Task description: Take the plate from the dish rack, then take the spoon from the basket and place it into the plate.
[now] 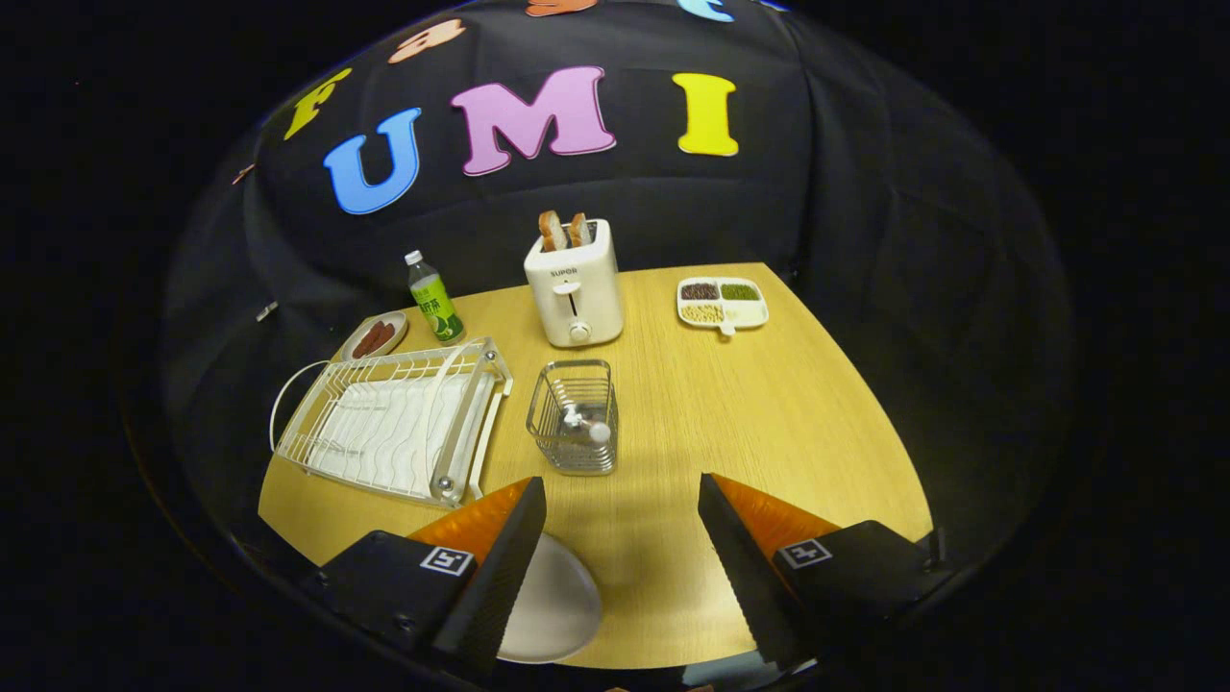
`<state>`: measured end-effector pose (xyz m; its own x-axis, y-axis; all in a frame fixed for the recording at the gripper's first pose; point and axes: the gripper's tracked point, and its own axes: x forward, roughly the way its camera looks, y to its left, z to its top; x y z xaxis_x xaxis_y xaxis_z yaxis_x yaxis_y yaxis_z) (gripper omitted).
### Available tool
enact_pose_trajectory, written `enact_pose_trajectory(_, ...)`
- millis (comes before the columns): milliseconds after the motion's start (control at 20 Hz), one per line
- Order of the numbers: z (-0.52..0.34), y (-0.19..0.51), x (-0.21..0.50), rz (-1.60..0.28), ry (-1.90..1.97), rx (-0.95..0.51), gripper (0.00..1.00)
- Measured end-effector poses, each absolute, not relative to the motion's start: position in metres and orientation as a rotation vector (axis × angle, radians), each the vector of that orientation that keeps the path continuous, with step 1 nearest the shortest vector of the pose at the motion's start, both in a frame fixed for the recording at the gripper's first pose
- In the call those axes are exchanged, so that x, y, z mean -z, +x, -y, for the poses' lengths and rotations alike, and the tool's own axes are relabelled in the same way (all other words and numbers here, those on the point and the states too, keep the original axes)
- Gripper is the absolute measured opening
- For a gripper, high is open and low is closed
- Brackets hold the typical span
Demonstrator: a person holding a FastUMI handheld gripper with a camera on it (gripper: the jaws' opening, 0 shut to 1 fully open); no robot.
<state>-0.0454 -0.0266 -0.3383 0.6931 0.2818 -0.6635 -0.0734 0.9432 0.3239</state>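
The white plate [553,605] lies flat on the wooden table [769,413], close in, partly hidden under my left finger. My gripper [622,514] hovers above the table's near side, open, with nothing between its fingers. Just ahead of the fingers stands a wire basket [574,415] with the spoon [586,426] leaning inside, its round end up. The white wire dish rack [394,423] stands to the left of the basket and holds no dishes.
Beyond the basket a white toaster [574,288] holds two bread slices. A green bottle [434,300] and a small dish of sausages [376,336] sit behind the rack. A divided tray of beans [722,304] lies at the far right.
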Motion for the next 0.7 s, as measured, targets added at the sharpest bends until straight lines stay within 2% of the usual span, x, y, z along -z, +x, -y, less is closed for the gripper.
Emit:
enact_pose_trajectory(250,0.016,-0.019,0.356,-0.815,0.207,-0.292,0.98)
enact_pose_trajectory(400,0.007,-0.003,0.372,-0.83,0.188,-0.328,0.93)
enact_pose_trajectory(600,-0.012,0.004,0.389,-0.872,0.201,-0.387,0.73)
enact_pose_trajectory(700,-0.017,0.006,0.395,-0.873,0.185,-0.4,0.54)
